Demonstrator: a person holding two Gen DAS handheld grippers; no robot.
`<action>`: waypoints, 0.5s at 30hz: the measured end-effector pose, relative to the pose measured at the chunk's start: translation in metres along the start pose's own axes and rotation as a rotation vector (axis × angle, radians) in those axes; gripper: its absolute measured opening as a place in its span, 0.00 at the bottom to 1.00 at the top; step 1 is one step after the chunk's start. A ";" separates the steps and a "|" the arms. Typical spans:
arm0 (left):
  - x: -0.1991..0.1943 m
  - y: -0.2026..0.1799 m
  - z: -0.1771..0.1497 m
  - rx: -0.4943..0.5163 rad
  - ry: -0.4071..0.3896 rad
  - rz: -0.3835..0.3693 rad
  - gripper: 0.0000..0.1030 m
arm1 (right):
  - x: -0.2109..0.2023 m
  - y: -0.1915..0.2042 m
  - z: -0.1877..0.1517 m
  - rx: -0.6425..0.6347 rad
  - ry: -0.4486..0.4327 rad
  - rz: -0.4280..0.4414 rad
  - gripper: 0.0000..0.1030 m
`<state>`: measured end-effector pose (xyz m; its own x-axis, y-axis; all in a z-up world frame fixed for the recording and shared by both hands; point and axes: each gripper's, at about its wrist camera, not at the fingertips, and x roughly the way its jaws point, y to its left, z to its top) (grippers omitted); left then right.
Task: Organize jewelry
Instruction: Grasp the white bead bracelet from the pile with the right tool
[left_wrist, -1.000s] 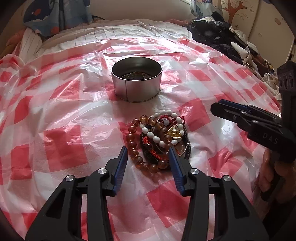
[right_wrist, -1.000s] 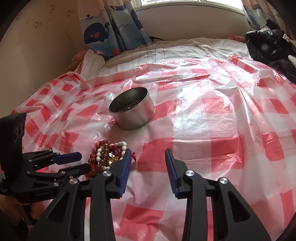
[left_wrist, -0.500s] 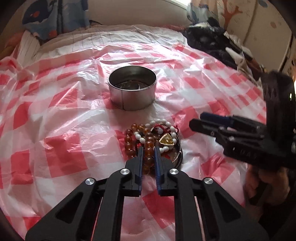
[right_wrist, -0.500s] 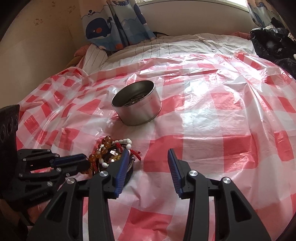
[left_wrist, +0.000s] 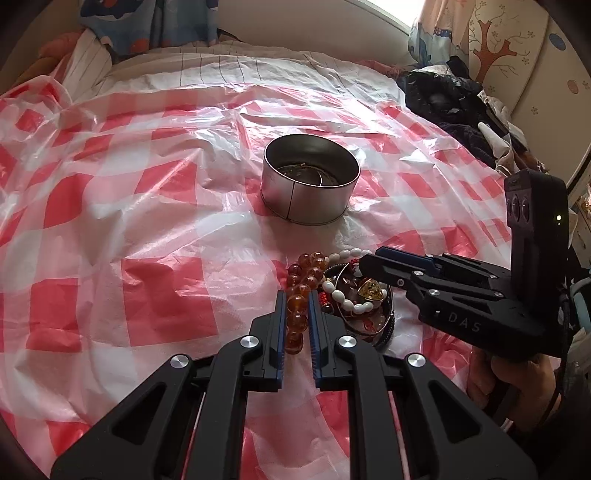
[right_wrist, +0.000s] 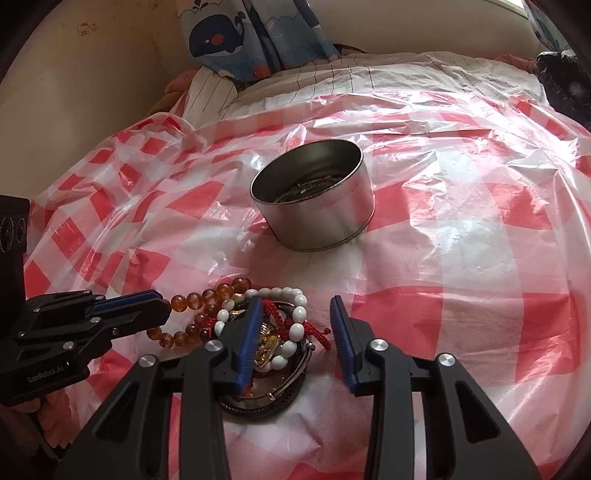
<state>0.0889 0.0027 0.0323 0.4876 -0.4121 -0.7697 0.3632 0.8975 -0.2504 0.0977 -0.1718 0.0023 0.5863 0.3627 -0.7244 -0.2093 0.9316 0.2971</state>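
A heap of bracelets lies on the red-checked plastic sheet. My left gripper (left_wrist: 297, 299) is shut on the amber bead bracelet (left_wrist: 297, 306), whose beads also show in the right wrist view (right_wrist: 195, 299). My right gripper (right_wrist: 295, 306) is open and hangs over the heap, around the white bead bracelet (right_wrist: 295, 325) and a yellow pendant (right_wrist: 266, 345). It shows from the side in the left wrist view (left_wrist: 373, 264). A round metal tin (left_wrist: 310, 188) with some jewelry inside stands just beyond the heap, and also shows in the right wrist view (right_wrist: 314, 195).
The checked sheet (left_wrist: 110, 221) covers a bed. A dark pile of clothes (left_wrist: 454, 107) lies at the far right. A striped pillow and whale-print curtain (right_wrist: 240, 37) are at the back. A wall runs along the left.
My left gripper closed on the amber bead bracelet and lifted that end a little. My right gripper moved in over the heap, staying open.
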 end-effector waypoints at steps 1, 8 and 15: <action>0.001 0.001 0.000 -0.002 0.003 0.001 0.10 | 0.000 0.001 0.000 0.000 0.001 0.005 0.17; 0.004 0.002 0.000 -0.005 0.017 0.025 0.10 | -0.018 0.009 -0.003 -0.026 -0.030 0.023 0.08; 0.012 0.000 -0.003 0.012 0.051 0.043 0.11 | -0.056 -0.019 -0.019 0.066 -0.022 0.017 0.08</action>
<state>0.0923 -0.0014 0.0213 0.4620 -0.3647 -0.8084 0.3528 0.9119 -0.2098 0.0540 -0.2095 0.0249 0.6006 0.3772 -0.7050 -0.1675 0.9215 0.3503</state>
